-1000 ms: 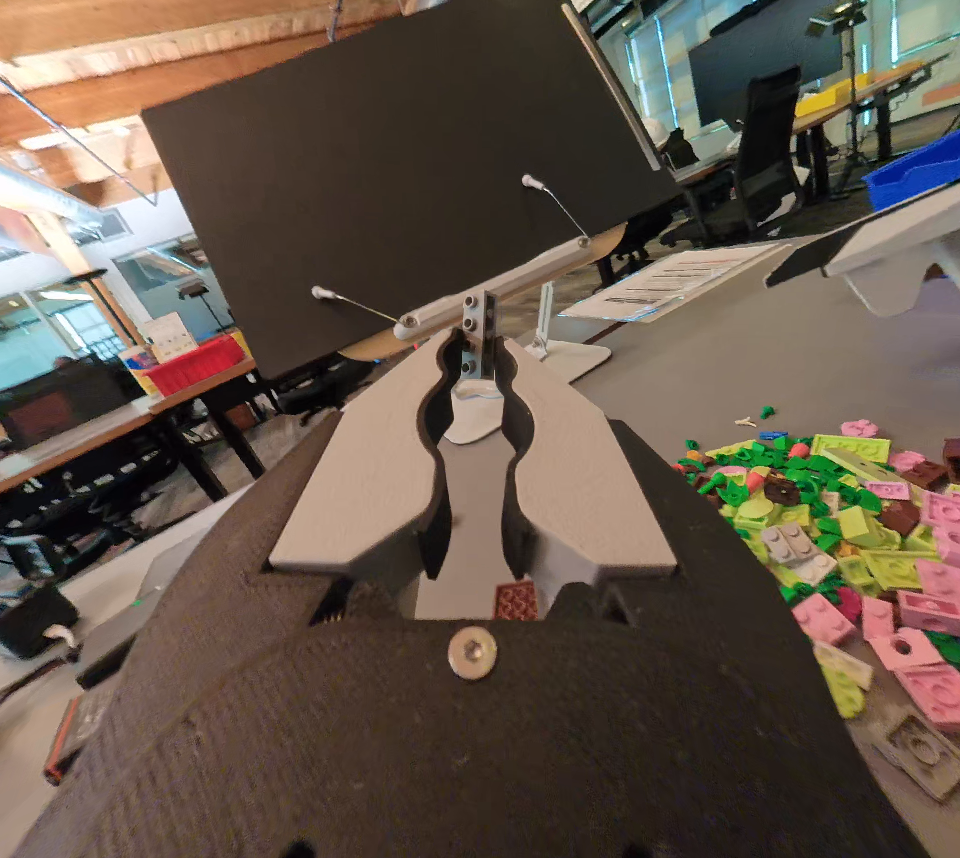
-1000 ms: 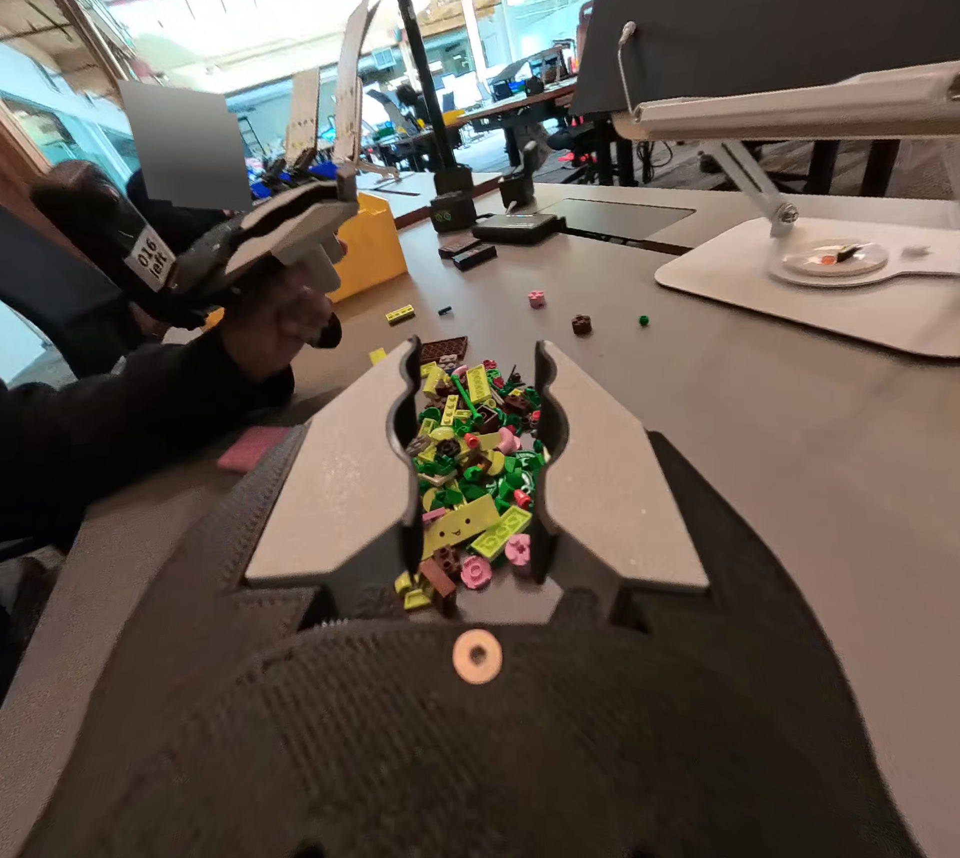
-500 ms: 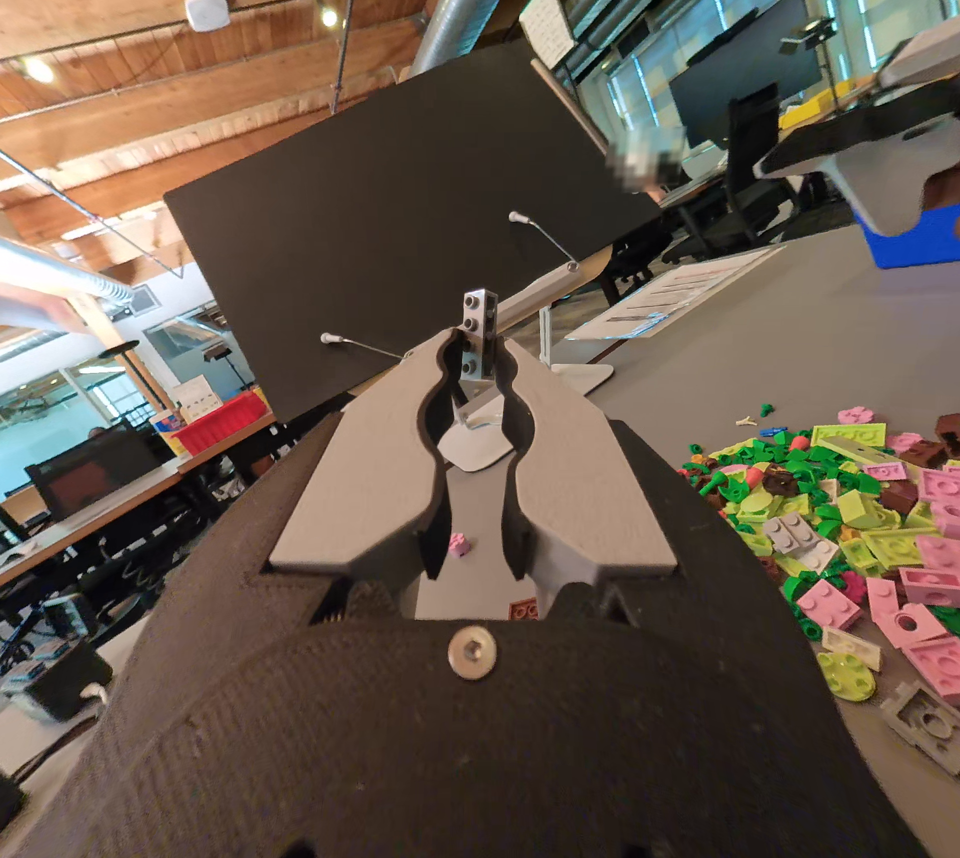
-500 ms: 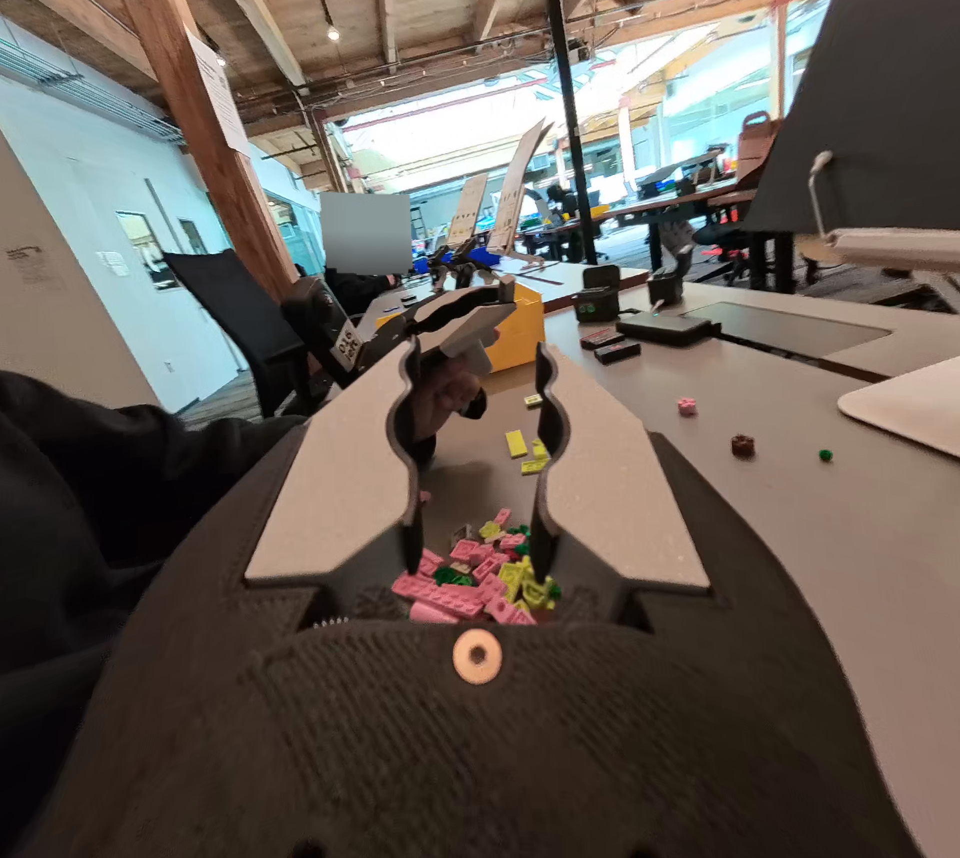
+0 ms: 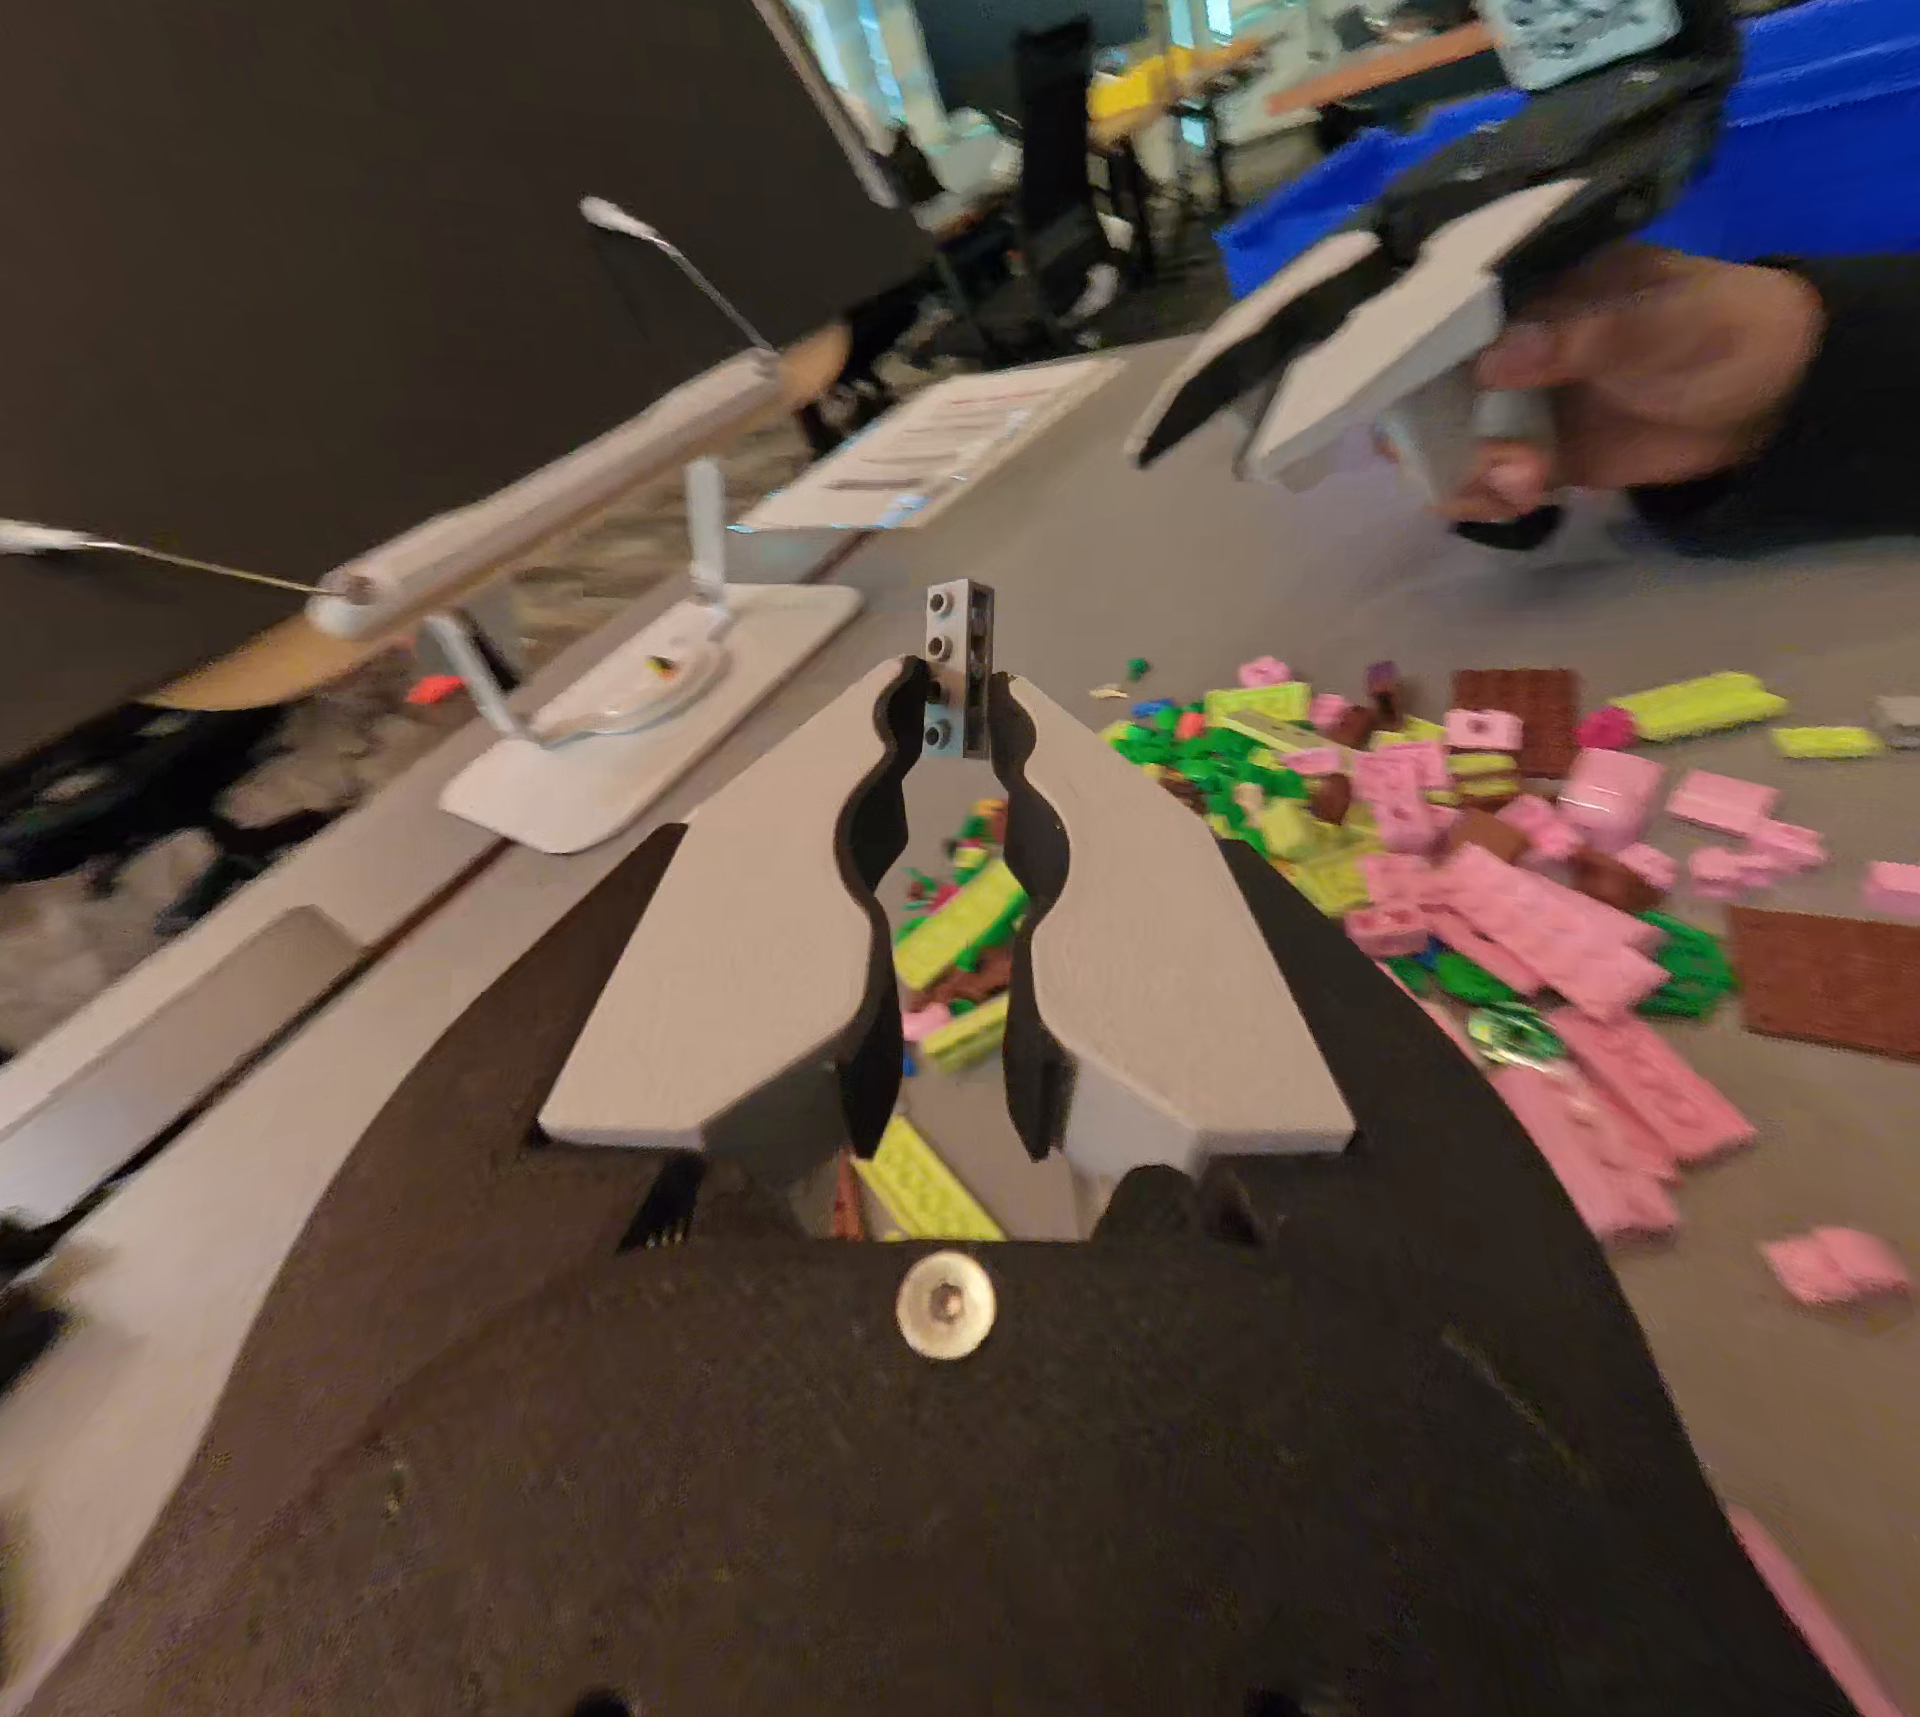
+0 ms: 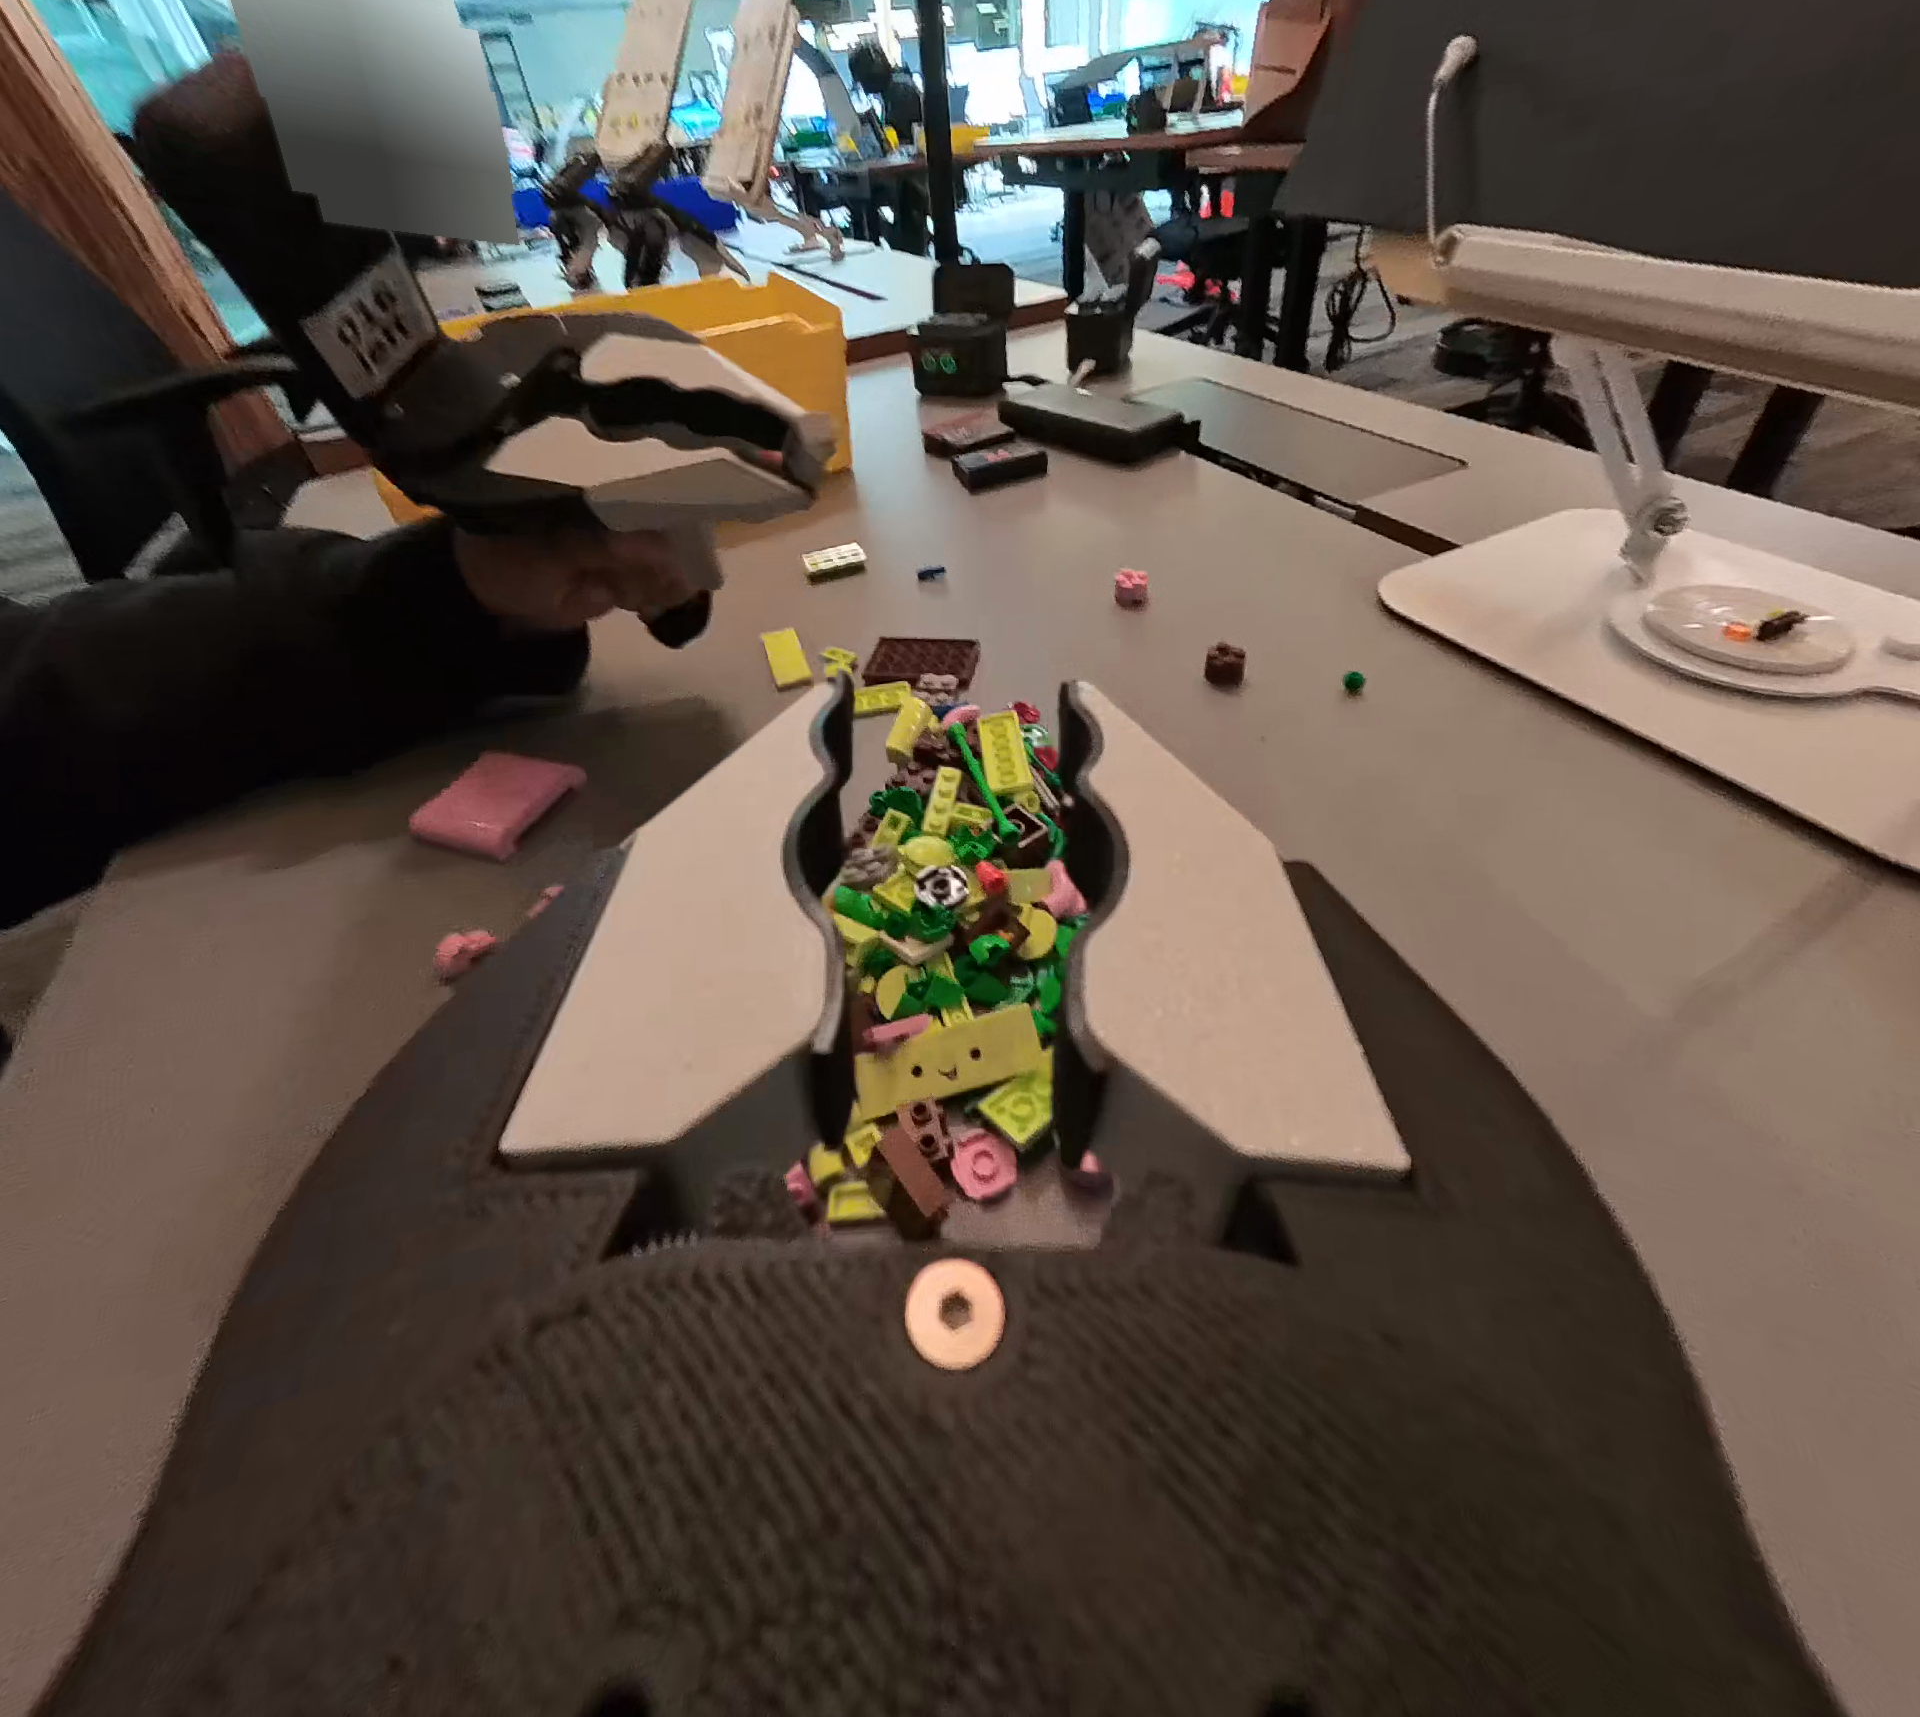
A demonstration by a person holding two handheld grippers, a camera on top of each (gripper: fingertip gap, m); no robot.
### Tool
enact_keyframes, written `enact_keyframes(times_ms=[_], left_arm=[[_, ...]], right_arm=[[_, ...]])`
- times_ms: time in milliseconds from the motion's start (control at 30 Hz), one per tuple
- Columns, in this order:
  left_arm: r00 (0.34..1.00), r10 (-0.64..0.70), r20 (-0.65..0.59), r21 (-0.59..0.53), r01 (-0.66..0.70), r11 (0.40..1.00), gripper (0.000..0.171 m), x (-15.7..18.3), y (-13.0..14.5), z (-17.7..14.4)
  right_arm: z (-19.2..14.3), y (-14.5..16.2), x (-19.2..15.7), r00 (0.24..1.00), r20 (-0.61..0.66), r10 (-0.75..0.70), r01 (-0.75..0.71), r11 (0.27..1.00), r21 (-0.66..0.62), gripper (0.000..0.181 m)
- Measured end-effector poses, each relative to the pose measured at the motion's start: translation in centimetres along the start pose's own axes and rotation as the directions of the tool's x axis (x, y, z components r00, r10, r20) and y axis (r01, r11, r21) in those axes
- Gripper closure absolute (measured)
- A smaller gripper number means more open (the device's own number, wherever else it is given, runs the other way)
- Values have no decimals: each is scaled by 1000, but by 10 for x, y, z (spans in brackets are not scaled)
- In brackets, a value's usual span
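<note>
While your left gripper (image 5: 958,691) is held up off the grey table (image 5: 1195,545), its two fingertips are clenched on a small grey brick (image 5: 962,682) that stands upright between them, studs facing left, with its top end poking out above the tips. Beyond and to the right of that brick lies the heap of loose bricks (image 5: 1455,846), mostly pink, lime and green with a few brown plates, spread over the right half of the table. Far left in that view you have a white lamp stand (image 5: 644,732) with its flat base on the table, and a large black panel (image 5: 364,161) rising behind it. Your right gripper (image 6: 956,711) hangs above the near end of the same heap (image 6: 956,919) with its fingers spread wide and nothing between them; through the gap you look straight down on lime, green and brown pieces. From that side, your left gripper (image 6: 805,457) shows on the left, raised above the table with a hand wrapped round its grip, and the brick at its tips is too small to make out there. Behind it sits a yellow bin (image 6: 790,337), and a pink curved piece (image 6: 499,800) lies alone on the table near your left sleeve.
</note>
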State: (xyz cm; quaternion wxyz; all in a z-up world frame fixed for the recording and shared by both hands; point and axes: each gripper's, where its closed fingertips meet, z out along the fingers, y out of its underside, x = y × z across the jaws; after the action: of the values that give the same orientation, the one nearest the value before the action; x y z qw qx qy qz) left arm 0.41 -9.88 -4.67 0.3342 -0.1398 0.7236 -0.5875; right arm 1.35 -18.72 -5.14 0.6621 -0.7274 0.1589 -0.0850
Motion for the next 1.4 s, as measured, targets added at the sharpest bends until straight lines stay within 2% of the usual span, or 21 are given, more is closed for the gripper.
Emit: enact_keyframes(times_ms=[100,167,233,400,467,533,600,700,800,933,1000,1100,1167,1200,1300,1400], left_arm=[[971,-58,-232,-134,27,991,161,38,15,3],[968,-16,-249,-180,-30,983,161,45,25,5],[978,32,-205,-181,-70,981,161,41,26,6],[997,0,-77,-188,-14,982,162,15,29,6],[997,70,-25,-220,-73,973,162,5,40,6],[997,68,-33,-222,-74,972,162,6,44,7],[998,62,-25,-252,-66,965,162,3,52,7],[998,60,-4,-284,-59,957,162,-1,61,8],[998,57,2,-315,-54,947,162,-1,64,7],[996,81,35,-263,-69,962,162,-3,49,7],[996,72,51,-225,-59,973,161,-4,40,7],[992,64,105,-173,-45,984,162,-12,35,5],[983,77,164,-158,-51,986,162,-23,36,1],[979,79,188,-151,-51,987,162,-28,37,-1],[973,90,213,-110,-68,992,162,-34,32,-5],[965,85,247,-49,-75,996,162,-38,22,-11]], right_arm=[[0,5,5,999,-50,-5,3,999,-52,145],[0,5,4,998,-62,6,-10,998,-65,145],[1,6,1,998,-66,4,-10,997,-81,145],[1,20,14,984,-165,-62,39,989,-140,147],[1,19,12,992,-111,58,-68,994,-90,138],[-5,9,16,983,-46,177,-177,984,3,135],[-18,1,34,967,-40,253,-249,965,82,132],[-36,-10,52,966,-102,239,-221,962,161,132],[-40,-19,47,973,-111,203,-182,968,173,133],[-37,-23,38,984,-131,119,-101,985,136,138],[-37,-30,30,988,-118,101,-82,984,158,139],[-33,-34,21,987,-81,135,-118,975,189,140],[-26,-31,15,985,-56,165,-154,974,166,137],[-22,-26,13,988,-78,136,-127,985,118,134],[-19,-12,18,972,-220,-83,74,996,-46,138],[-21,-10,24,929,-311,-202,172,978,-120,141]])
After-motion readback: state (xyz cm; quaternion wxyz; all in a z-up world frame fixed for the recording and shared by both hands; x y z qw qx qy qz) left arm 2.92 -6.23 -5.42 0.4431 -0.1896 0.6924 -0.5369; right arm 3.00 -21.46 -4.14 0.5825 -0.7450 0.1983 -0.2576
